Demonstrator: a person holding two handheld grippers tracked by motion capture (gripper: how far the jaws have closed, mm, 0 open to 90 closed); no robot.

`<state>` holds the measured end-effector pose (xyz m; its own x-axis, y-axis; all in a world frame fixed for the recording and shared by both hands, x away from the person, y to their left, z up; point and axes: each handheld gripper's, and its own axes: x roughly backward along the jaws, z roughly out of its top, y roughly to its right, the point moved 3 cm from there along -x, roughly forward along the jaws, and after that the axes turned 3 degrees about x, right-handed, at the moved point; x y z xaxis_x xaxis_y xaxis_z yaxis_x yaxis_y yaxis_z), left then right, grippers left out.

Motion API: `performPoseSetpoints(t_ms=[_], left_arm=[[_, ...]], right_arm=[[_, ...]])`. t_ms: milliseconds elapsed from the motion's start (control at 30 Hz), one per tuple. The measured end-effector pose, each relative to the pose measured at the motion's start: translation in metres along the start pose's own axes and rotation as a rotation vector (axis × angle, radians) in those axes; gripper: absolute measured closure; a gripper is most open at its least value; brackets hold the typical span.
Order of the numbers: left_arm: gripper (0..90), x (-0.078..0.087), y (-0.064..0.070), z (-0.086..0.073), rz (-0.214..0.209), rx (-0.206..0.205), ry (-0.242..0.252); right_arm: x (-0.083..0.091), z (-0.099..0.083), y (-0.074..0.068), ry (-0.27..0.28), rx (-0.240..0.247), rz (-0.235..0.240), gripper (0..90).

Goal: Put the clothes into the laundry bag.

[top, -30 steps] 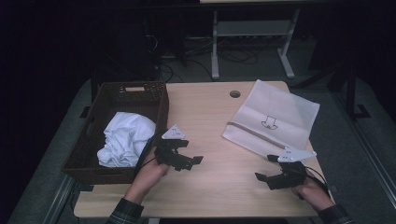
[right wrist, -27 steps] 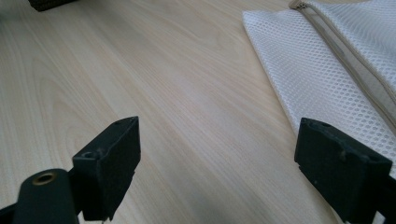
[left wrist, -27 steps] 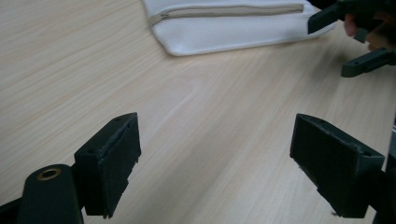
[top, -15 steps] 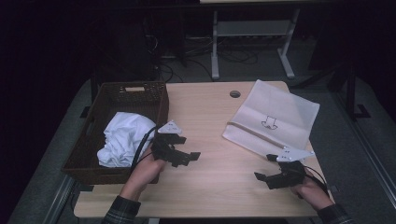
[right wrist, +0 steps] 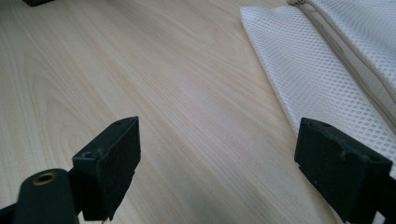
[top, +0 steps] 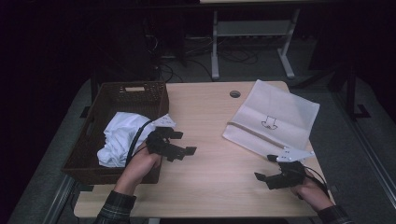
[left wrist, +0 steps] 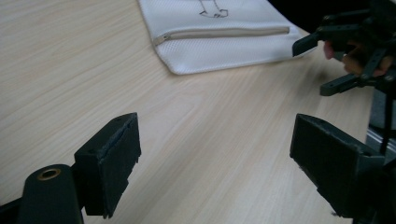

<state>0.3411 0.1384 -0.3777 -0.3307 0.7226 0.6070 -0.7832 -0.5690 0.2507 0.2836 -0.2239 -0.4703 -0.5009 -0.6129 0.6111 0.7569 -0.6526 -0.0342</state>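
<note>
- A white mesh zip bag (top: 273, 117) lies flat on the far right of the wooden table (top: 215, 182), a small line drawing printed on it; no lettering is legible.
- The right gripper (top: 270, 177) hovers just near the bag's near edge, jaws spread wide, holding nothing.
- The left gripper (top: 180, 143) sits beside the brown wicker basket (top: 135, 91), jaws wide apart and empty, well apart from the bag.
- White crumpled cloth (top: 119, 137) lies in the basket.
- Bare tabletop stretches between both grippers.

Wooden table (top: 210, 116), wicker basket (top: 95, 121) holding white cloth (top: 121, 135), white mesh zip bag (top: 273, 119)
</note>
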Motion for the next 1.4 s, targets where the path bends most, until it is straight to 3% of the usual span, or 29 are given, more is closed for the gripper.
performPoseSetpoints(t_ms=[100, 200, 533, 867, 1200, 1300, 1400], left_arm=[[15.6, 0.006, -0.002, 0.007, 0.041, -0.031, 0.003], [15.6, 0.008, -0.005, 0.009, 0.048, -0.032, 0.009], [15.6, 0.018, -0.018, 0.011, 0.084, -0.020, 0.010], [15.6, 0.035, -0.039, 0.009, 0.130, 0.020, 0.023], [15.6, 0.052, -0.058, 0.006, 0.207, 0.042, -0.004], [15.6, 0.055, -0.066, 0.002, 0.230, 0.042, -0.048], [15.6, 0.057, -0.070, -0.001, 0.240, 0.048, -0.051]], right_arm=[[0.001, -0.001, 0.002, 0.004, 0.002, -0.005, 13.6], [0.001, -0.001, 0.002, 0.007, 0.001, 0.000, 13.6], [-0.003, 0.001, 0.002, 0.000, 0.011, 0.015, 13.6], [-0.004, 0.002, 0.002, 0.000, 0.011, 0.017, 13.6], [-0.004, 0.002, 0.004, 0.001, 0.010, 0.010, 13.6], [-0.004, 0.002, 0.003, -0.001, 0.012, 0.012, 13.7], [-0.004, 0.002, 0.003, -0.002, 0.014, 0.013, 13.6]])
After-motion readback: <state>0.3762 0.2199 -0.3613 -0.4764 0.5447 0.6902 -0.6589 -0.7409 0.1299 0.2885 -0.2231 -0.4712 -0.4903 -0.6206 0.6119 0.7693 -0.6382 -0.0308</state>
